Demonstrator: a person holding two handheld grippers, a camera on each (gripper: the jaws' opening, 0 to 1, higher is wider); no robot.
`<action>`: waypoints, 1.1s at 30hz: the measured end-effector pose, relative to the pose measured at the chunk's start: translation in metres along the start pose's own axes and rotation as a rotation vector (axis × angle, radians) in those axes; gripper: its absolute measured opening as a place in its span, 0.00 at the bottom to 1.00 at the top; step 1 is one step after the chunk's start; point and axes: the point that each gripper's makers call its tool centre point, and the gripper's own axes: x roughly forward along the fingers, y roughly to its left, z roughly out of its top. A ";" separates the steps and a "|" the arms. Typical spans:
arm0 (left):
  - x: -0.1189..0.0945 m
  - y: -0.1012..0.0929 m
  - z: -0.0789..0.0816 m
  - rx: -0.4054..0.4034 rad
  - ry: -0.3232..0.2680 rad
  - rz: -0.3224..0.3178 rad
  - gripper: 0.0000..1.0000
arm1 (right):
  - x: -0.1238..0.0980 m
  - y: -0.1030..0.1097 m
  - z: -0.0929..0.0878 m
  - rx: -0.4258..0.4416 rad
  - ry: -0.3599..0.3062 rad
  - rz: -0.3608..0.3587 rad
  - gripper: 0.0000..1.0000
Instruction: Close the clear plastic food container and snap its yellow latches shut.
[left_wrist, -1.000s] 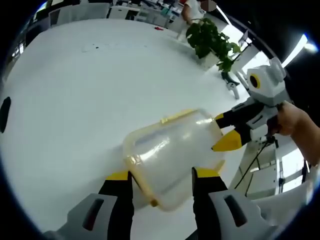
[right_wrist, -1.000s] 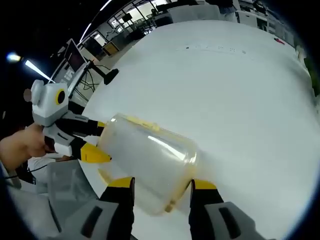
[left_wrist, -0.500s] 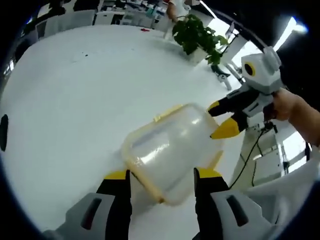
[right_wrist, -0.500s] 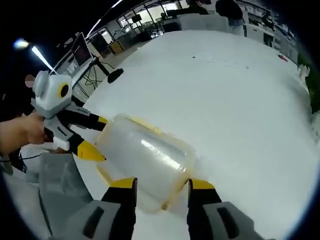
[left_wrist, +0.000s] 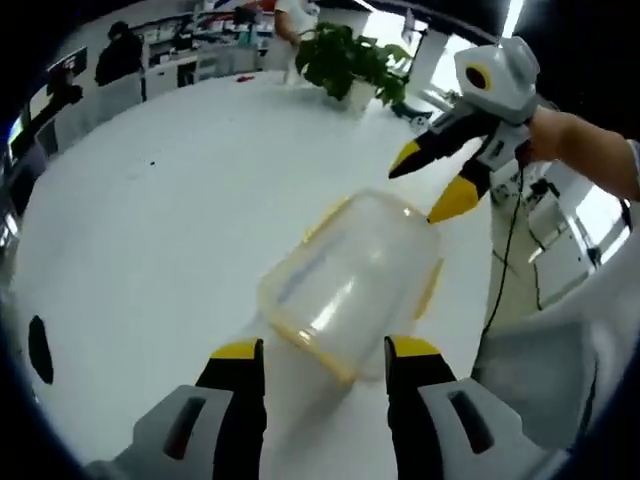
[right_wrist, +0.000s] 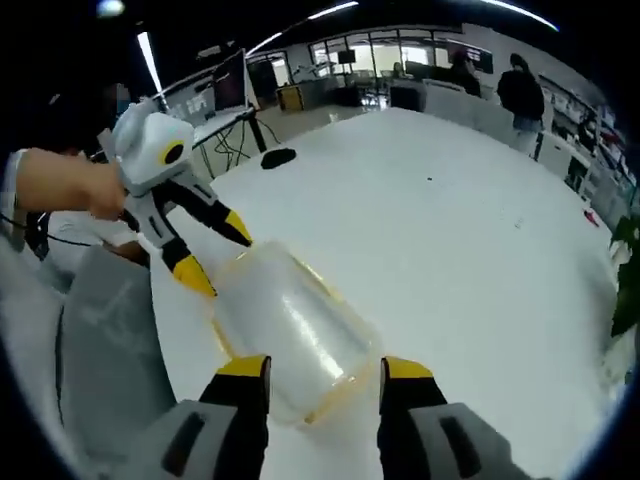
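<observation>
The clear plastic container with yellow latches lies on the white table. Its near end sits in line with my left gripper, whose jaws stand spread wide on either side of it. My right gripper, held by a hand, hovers open just beyond the container's far end, apart from it. In the right gripper view the container runs from my right gripper towards my left gripper, which is open near its far corner.
A potted plant stands at the table's far edge. A small black object lies near a monitor. Grey clothing of the person is close on the near side. People stand at the back.
Both cameras have lifted and tilted. My right gripper's tips, earlier around the container's far corner, now stand off it. The container has stayed on the table.
</observation>
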 end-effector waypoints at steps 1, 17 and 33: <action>-0.001 -0.001 0.000 0.016 0.000 -0.007 0.46 | -0.001 0.002 0.002 -0.031 -0.007 0.014 0.38; -0.017 -0.022 0.042 0.232 -0.141 -0.120 0.35 | -0.006 0.024 0.020 -0.262 -0.052 0.100 0.34; 0.007 -0.053 0.058 0.422 -0.118 -0.226 0.24 | 0.013 0.035 0.028 -0.430 -0.002 0.159 0.29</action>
